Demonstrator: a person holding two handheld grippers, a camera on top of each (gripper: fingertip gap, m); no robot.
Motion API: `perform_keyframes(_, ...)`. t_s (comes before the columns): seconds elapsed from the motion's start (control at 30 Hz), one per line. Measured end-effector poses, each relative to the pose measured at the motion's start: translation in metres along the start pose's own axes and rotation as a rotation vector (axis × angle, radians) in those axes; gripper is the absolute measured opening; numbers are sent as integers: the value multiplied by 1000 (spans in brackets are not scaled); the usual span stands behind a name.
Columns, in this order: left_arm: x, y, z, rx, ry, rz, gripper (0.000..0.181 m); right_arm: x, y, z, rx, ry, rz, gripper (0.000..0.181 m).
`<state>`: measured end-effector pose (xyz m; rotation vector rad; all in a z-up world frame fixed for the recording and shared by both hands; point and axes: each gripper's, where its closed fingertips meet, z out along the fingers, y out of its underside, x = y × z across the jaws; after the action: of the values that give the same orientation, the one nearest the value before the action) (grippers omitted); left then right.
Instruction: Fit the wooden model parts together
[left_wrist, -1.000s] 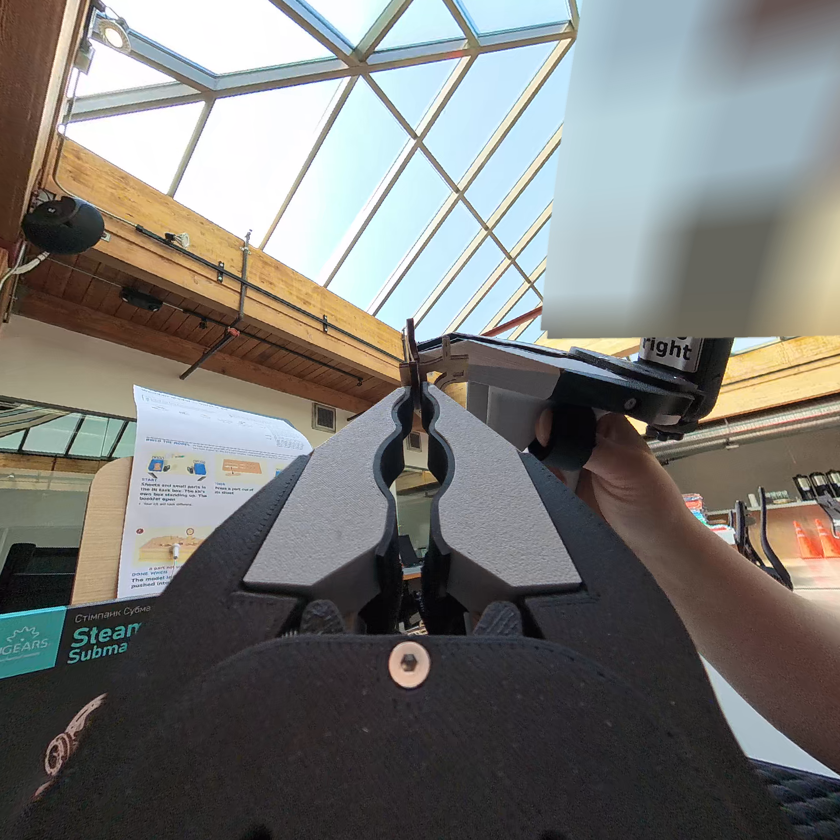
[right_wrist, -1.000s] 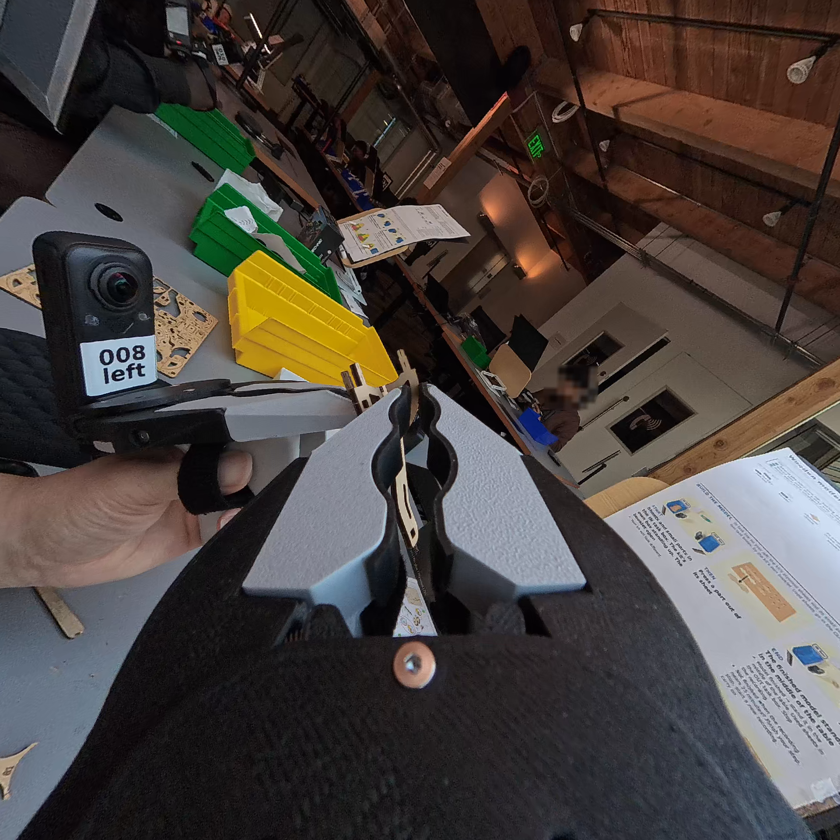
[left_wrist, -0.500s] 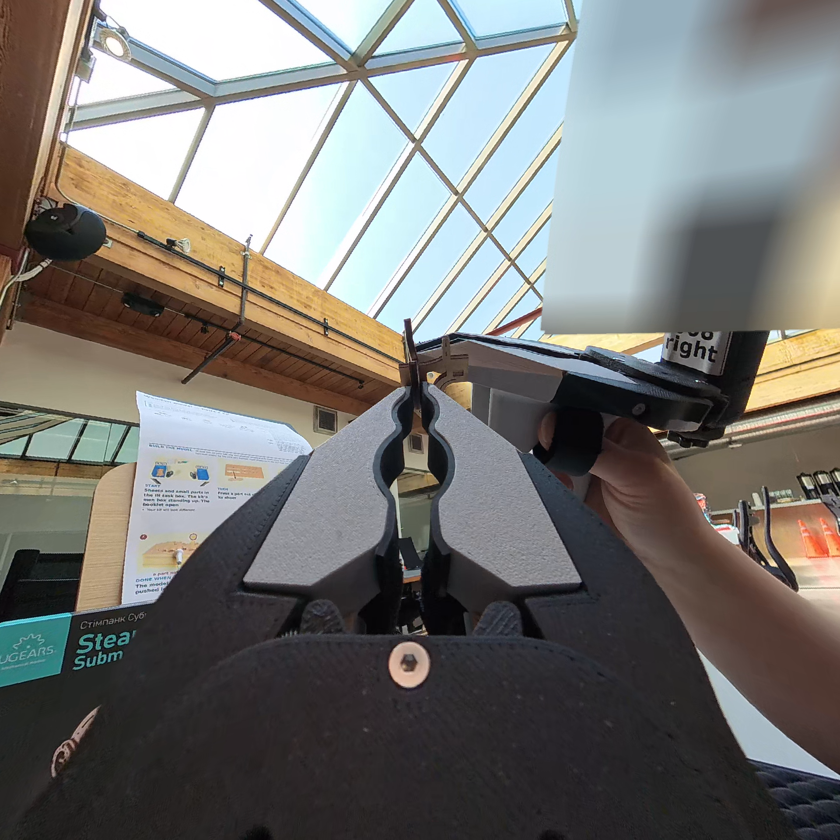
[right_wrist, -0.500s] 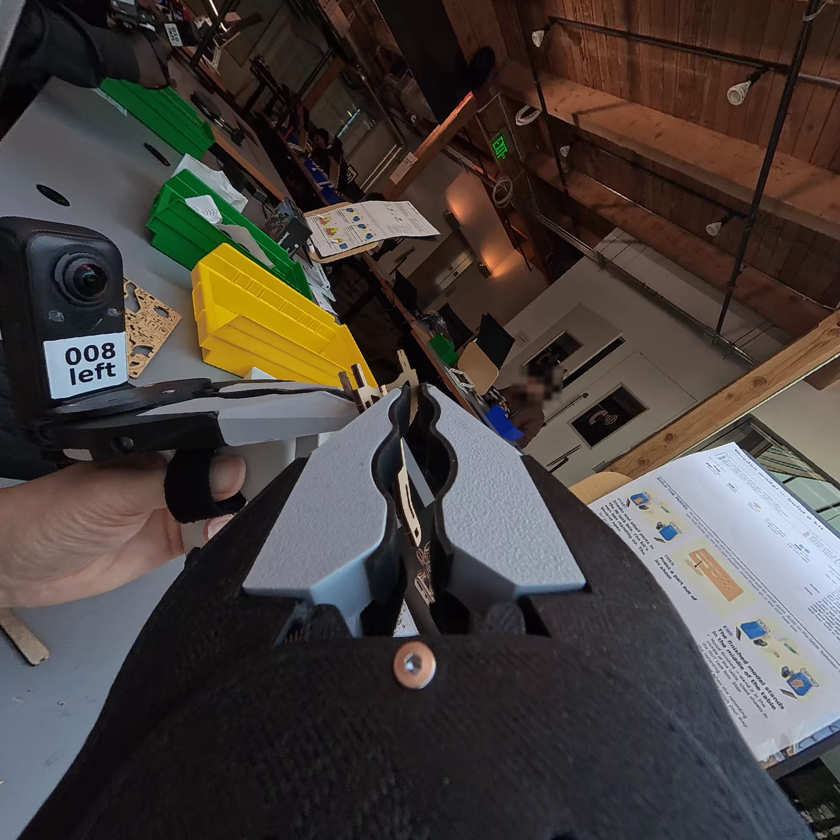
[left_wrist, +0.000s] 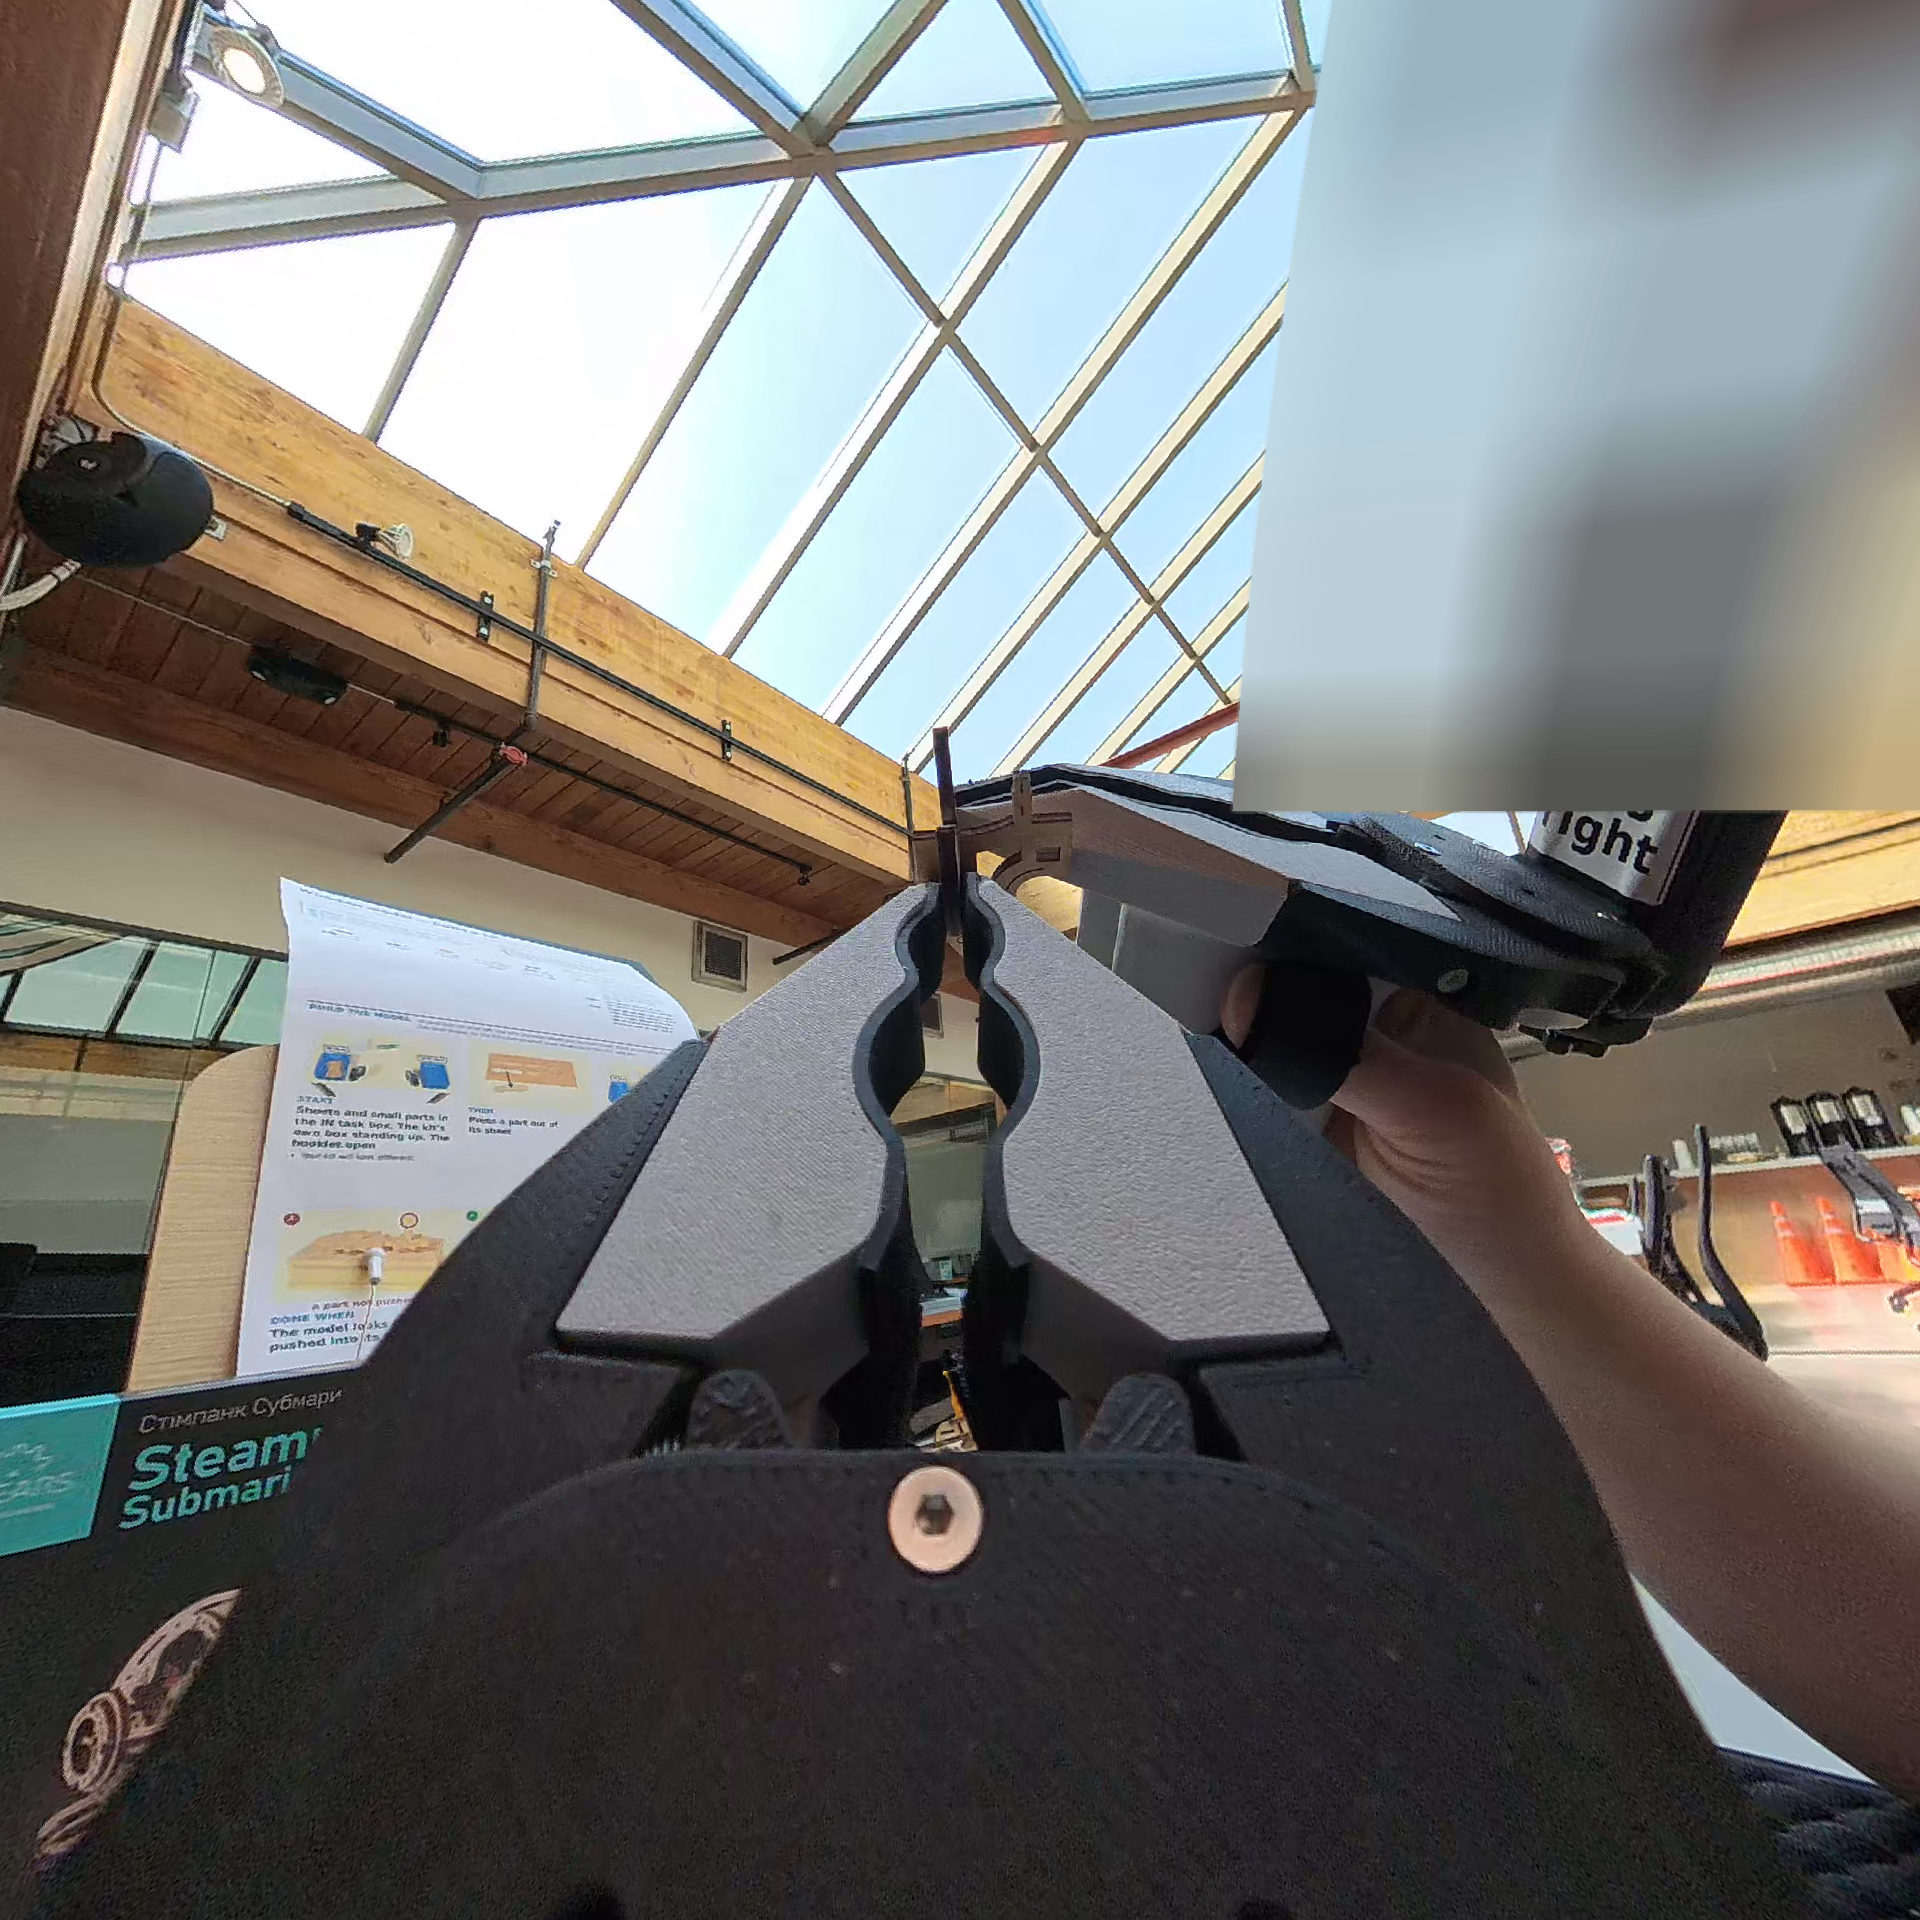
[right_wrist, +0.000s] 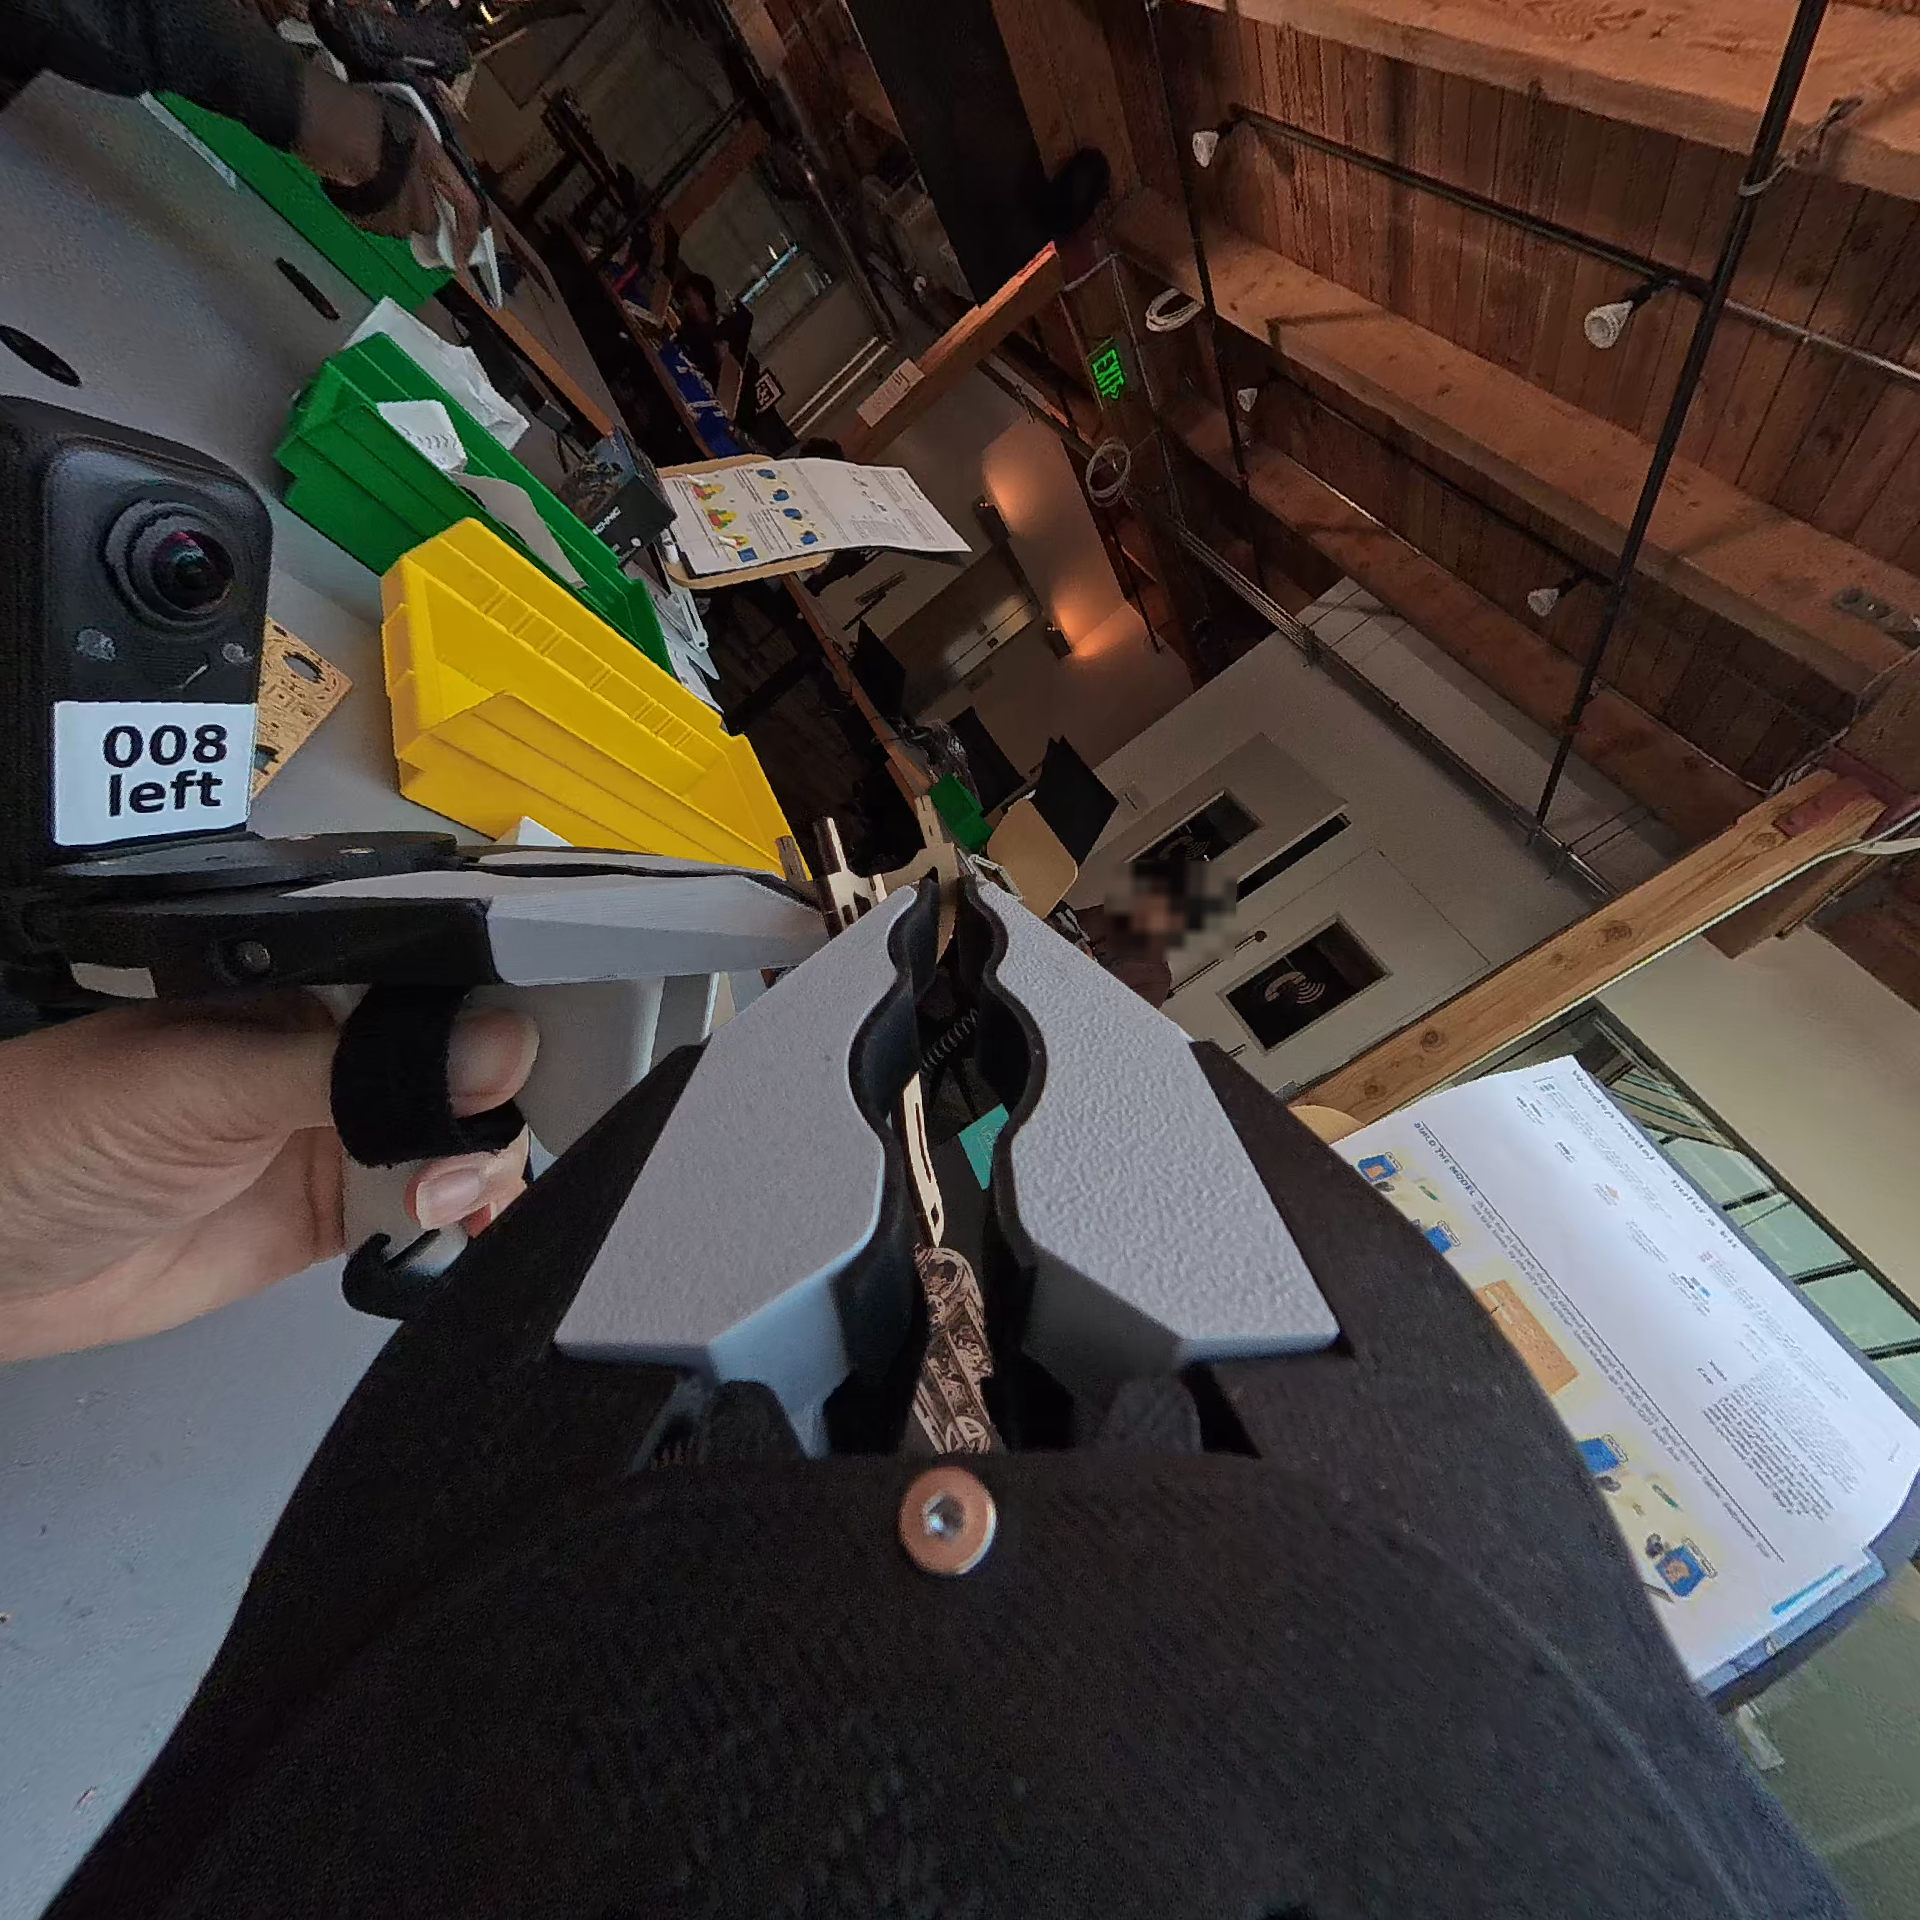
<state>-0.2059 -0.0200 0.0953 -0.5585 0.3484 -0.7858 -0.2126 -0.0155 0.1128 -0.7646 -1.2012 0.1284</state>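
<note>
Left gripper (left_wrist: 954, 896) raised, tilted up, pinching thin wooden piece (left_wrist: 945, 821). Right gripper (right_wrist: 948, 902) pinching wooden strip (right_wrist: 918, 1143), tips meeting. Yellow bin (right_wrist: 551, 696) beyond left gripper.

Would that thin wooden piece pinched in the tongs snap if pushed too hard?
Probably. The wooden piece looks like thin cut-out plywood, so stiff yet brittle. Its narrow tabs seem weakest. It is likely very light, since the tongs hold it edgewise.

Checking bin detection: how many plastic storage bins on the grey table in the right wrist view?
3: a yellow plastic bin nearest, a green plastic bin behind it, another green bin farther back. More may be hidden behind the left hand-held gripper.
</note>
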Motion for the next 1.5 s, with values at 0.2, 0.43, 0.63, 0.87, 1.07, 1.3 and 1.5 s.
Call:
perform_keyframes(0.2,-1,1,0,-9,-5,-16,0,-1,1,-1,-13,-32,9,3)
perform_keyframes(0.43,-12,-4,-3,0,-33,-67,0,-10,6,0,-47,-99,-2,0)
perform_keyframes(0.63,-9,1,-2,-22,-24,-8,0,-10,2,-3,-31,-171,67,0)
perform_keyframes(0.87,0,1,1,-20,36,-2,0,-10,9,-17,-49,-351,116,23)
perform_keyframes(1.07,8,15,5,-75,72,-3,0,-9,22,-32,-98,-377,-57,27)
perform_keyframes(1.3,10,20,5,-101,73,22,0,-21,22,-25,-155,-306,-264,25)
perform_keyframes(1.5,11,21,6,-108,76,32,0,-21,23,-24,-167,-288,-281,19)
